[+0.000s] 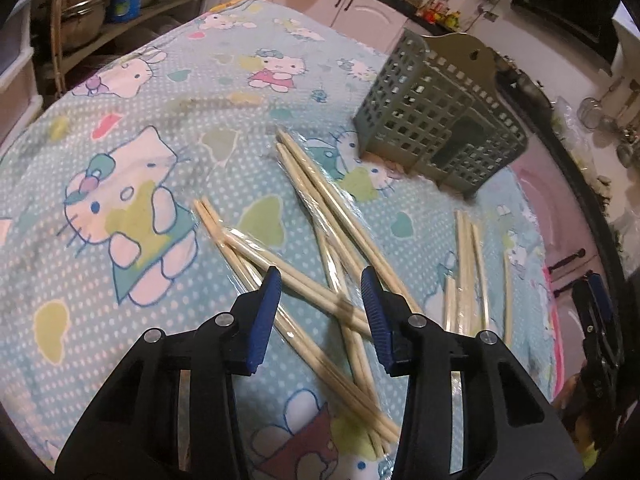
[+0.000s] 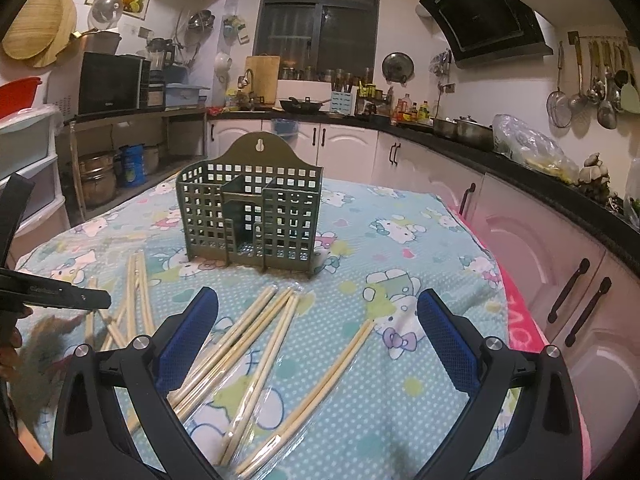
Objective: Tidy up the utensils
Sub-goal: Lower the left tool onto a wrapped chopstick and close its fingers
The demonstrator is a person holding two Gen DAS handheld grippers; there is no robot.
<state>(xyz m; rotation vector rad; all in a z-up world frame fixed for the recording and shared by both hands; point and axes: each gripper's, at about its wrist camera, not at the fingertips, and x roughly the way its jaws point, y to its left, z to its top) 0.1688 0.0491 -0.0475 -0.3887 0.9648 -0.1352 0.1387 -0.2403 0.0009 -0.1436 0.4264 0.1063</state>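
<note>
Several pairs of pale wooden chopsticks (image 1: 320,216) in clear wrappers lie scattered and crossing on the cartoon-cat tablecloth (image 1: 120,160). My left gripper (image 1: 320,280) hovers over the crossed ones, jaws partly apart; sticks lie below the gap and the blue pads (image 1: 268,312) touch nothing. A grey-green perforated utensil holder (image 1: 436,120) stands upright behind them, seemingly empty. In the right wrist view the holder (image 2: 252,216) stands straight ahead. My right gripper (image 2: 318,300) is wide open above more chopsticks (image 2: 256,340) and holds nothing. The left gripper's black body (image 2: 60,296) shows at the far left.
The tablecloth (image 2: 420,248) ends at the right in a pink edge (image 2: 532,320), close to white cabinets (image 2: 560,260). A counter with pots (image 2: 460,128) runs behind. Shelves with metal bowls (image 1: 84,4) stand to the left. The right gripper (image 1: 596,308) shows at the right edge.
</note>
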